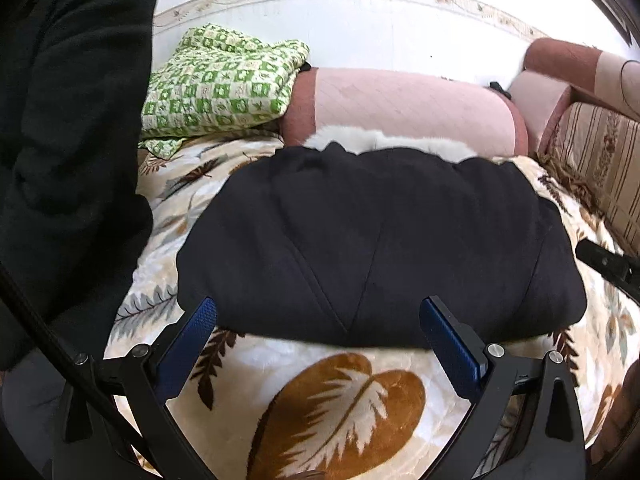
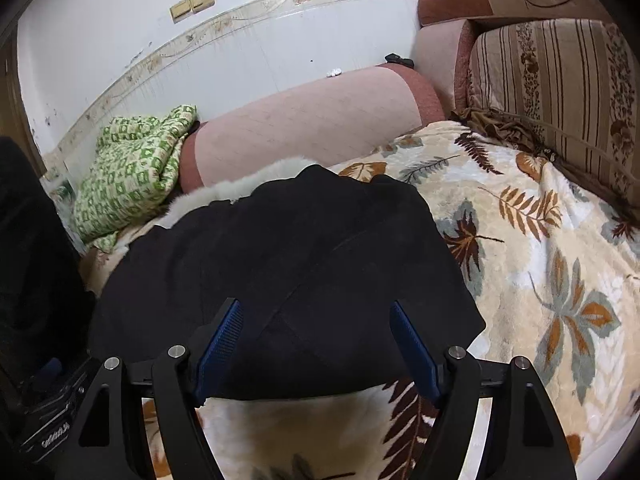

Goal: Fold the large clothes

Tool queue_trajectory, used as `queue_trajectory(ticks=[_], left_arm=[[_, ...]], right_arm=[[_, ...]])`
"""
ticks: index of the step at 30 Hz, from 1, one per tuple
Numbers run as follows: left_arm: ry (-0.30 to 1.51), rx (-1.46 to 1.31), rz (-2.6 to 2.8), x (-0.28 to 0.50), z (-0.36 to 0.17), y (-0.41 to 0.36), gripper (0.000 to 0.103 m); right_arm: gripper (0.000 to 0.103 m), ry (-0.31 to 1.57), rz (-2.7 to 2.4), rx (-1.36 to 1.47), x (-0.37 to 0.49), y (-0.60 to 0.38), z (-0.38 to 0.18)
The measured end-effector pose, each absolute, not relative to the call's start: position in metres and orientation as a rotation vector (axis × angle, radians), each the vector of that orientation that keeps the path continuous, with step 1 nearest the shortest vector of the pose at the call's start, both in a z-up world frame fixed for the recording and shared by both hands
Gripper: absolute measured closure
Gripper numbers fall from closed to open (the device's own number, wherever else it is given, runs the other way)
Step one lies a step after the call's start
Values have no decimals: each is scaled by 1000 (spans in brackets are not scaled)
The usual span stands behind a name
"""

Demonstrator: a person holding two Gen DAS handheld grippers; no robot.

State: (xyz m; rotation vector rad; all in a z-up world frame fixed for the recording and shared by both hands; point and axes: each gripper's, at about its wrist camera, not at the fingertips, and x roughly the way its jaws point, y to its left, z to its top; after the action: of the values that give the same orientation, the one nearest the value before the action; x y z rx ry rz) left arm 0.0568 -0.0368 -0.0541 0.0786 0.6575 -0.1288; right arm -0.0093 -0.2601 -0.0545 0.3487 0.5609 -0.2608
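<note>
On the sofa seat: a dark coat (image 1: 380, 240) lies folded into a wide, thick bundle on a leaf-print blanket (image 1: 344, 400).
Coat detail: white fur trim (image 1: 384, 142) shows along the far edge of the bundle, next to the pink armrest bolster (image 1: 408, 106).
Coat surface: seams run diagonally across the top layer and meet near the front edge.
Left gripper (image 1: 318, 318): released, its two blue-padded fingers spread wide and holding nothing; the front edge of the coat lies just beyond and between the fingertips.
Right gripper (image 2: 316, 322): also spread wide with nothing held; the tips sit over the near part of the coat, whose front edge crosses between the fingers. Whether the pads touch the cloth cannot be told.
Right gripper seen from the left camera: a black part of it appears at the right edge, just beside the coat's right end.
Blanket: cream with brown, orange and grey leaves, covering the seat under and around the coat.
Farther out: a green checked cloth (image 1: 216, 80) is heaped at the left end of the bolster, and a striped cushion (image 2: 552, 88) stands at the right.
Background: white tiled wall (image 2: 120, 32) with a floral border.
</note>
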Motion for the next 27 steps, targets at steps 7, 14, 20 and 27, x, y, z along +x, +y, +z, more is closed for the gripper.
queue_trajectory(ticks=[7,14,20,27], left_arm=[[689,89,-140,61,-72,-39,2],[765,97,-169,68,-98,-47,2],[815,100,-194,69,-114,-56,2],[838,141,-217,66,-128,-70,2]], right_arm=[[23,606,-280,342,2,-263,-71],[23,614,-260,272,12,-244,-74],[23,579,-266,210,12,-233,-68],[23,539,-294,225,4,-239,-60]])
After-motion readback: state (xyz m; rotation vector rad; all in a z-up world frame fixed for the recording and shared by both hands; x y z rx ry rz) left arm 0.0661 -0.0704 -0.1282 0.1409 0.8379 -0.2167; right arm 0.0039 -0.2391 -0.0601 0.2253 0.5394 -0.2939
